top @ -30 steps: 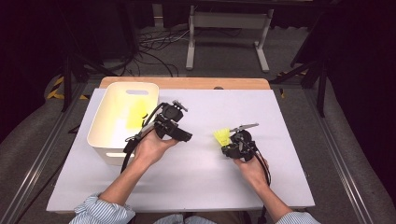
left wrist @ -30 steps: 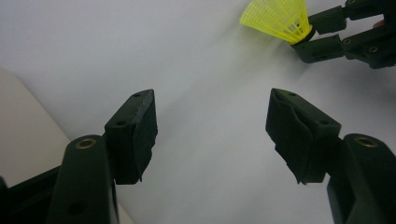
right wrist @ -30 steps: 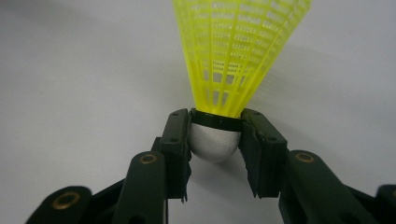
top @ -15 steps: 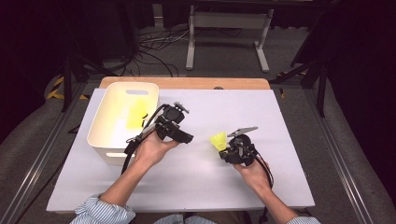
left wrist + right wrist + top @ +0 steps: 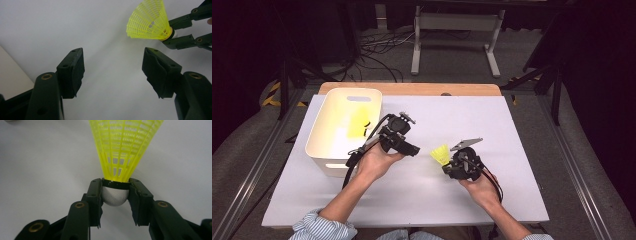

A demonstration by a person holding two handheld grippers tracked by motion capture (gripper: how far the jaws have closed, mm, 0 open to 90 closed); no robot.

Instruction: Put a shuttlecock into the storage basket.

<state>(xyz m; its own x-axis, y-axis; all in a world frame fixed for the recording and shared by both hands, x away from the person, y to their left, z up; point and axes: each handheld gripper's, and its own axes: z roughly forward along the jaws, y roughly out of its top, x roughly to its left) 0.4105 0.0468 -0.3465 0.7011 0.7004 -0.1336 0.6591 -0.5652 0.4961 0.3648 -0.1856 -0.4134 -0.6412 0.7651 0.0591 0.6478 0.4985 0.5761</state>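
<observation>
A yellow plastic shuttlecock (image 5: pixel 441 154) with a white rounded cork is held above the white table, its skirt pointing left. My right gripper (image 5: pixel 451 162) is shut on its cork; in the right gripper view the cork (image 5: pixel 115 195) sits pinched between the two pads, the skirt (image 5: pixel 123 147) fanning away. My left gripper (image 5: pixel 416 150) hovers just left of it, jaws open and empty. The left gripper view has the shuttlecock (image 5: pixel 149 23) beyond its right pad (image 5: pixel 157 68). A cream bin (image 5: pixel 328 143) at the left holds more yellow shuttlecocks (image 5: pixel 358 123).
The white table top (image 5: pixel 492 125) spreads right and toward the near edge. A wooden board edge (image 5: pixel 412 89) runs along the back. Dark floor with cables and a metal stand (image 5: pixel 457 30) lies beyond the table.
The right gripper has carried the shuttlecock a little left and toward the near edge, closer to the left gripper. The left hand has stayed where it was.
</observation>
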